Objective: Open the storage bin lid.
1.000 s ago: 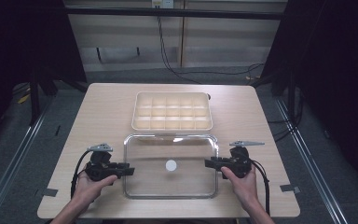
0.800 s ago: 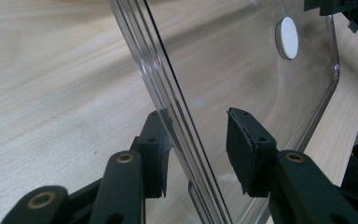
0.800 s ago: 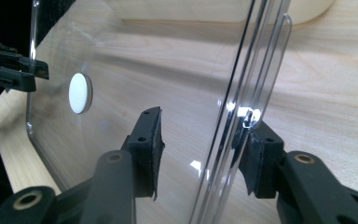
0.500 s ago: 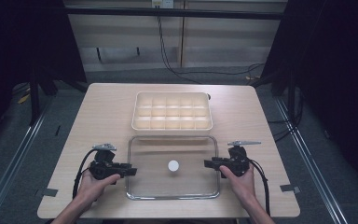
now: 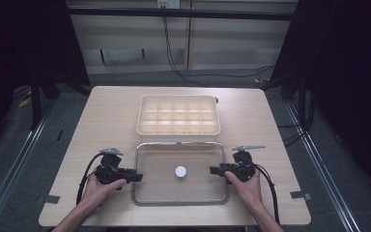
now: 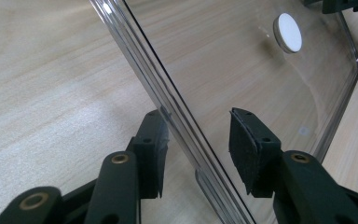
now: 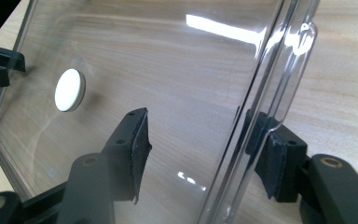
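1. Now, closest to you, your left gripper sits at the left edge of the clear lid. Its jaws have just been opening. The lid's rim runs between the two pads, and you can see a gap on each side — the pads are not squeezing it.

2. Your right gripper sits at the lid's right edge. Its jaws have just been opening too, and wider. The rim stands between them, but the near pad is clearly off it, so this one has let go as well.

3. The clear lid lies flat on the table, close to your side, between your two hands. A small white knob sits in its middle.

4. Just past the lid is the tray, a pale box with many small square cups. It is open on top, and the cups look empty as far as I can see.

5. So it looks like the lid is off the tray and set down — that part seems done. What is left for you, I think, is to pull both grippers back from the lid.

6. You will find no words, names or stickers to read on the lid, the tray or the grippers.
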A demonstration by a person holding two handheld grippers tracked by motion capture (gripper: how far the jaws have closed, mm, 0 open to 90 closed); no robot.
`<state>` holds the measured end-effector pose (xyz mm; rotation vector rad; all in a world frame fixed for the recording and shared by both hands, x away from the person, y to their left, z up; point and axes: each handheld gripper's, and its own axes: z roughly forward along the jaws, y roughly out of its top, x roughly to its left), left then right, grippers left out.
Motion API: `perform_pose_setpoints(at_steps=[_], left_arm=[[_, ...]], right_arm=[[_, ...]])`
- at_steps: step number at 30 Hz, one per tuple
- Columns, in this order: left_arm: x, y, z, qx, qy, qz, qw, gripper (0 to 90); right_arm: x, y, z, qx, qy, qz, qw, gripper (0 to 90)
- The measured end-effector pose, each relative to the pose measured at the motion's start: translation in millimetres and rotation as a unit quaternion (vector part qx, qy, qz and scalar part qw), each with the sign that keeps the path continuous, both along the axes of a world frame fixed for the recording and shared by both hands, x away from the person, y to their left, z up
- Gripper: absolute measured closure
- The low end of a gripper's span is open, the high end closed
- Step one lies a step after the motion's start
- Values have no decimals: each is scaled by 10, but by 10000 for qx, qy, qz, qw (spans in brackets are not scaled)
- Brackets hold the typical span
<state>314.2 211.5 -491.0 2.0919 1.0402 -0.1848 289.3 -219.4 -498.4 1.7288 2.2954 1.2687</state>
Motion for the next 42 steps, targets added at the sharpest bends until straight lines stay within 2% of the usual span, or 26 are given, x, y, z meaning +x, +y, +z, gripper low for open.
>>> perform_pose_setpoints(at_steps=[5, 12, 14, 15, 22, 25, 26, 28, 30, 32, 34, 36, 40, 42], left_arm=[[13, -3, -15, -19, 73, -9, 10000, 569], [10, -9, -39, 79, -96, -31, 9999, 567], [7, -13, -38, 104, -125, -27, 9999, 562], [10, -11, -38, 71, -84, -42, 9999, 546], [-1, -7, -28, 126, -160, 13, 9998, 479], [0, -3, -26, 120, -153, 14, 9998, 451], [-4, -5, -23, 172, -202, 43, 9996, 452], [-7, 8, -8, 122, -243, 110, 9996, 435], [-16, 29, 27, 142, -329, 84, 9993, 430], [-29, 41, 54, 163, -401, 164, 9989, 405], [-43, 70, 91, 112, -454, 200, 9987, 385], [-80, 95, 141, 123, -615, 234, 9978, 373], [-152, 141, 227, 94, -783, 264, 9965, 330], [-189, 171, 263, 106, -835, 225, 9962, 318]], right_arm=[[1, -10, -1, -25, -18, 4, 10000, 407], [-14, 14, 7, -196, -122, 17, 9997, 337], [-19, 12, 8, -167, -116, 39, 9998, 324], [-22, 15, 8, -193, -134, 42, 9997, 324], [-47, 29, 42, -524, -129, 60, 9985, 268], [-54, -9, 47, -327, -133, 68, 9994, 284], [-59, -15, 57, -301, -156, 67, 9994, 280], [-60, -20, 66, -276, -199, 71, 9994, 266], [-63, -28, 75, -244, -236, 66, 9994, 270], [-69, -45, 96, -209, -272, 81, 9994, 270], [-84, -67, 136, -163, -378, 98, 9991, 270], [-118, -88, 188, -165, -522, 77, 9985, 270], [-240, -153, 316, -152, -876, 104, 9960, 262], [-306, -194, 362, -108, -955, 73, 9953, 263]])
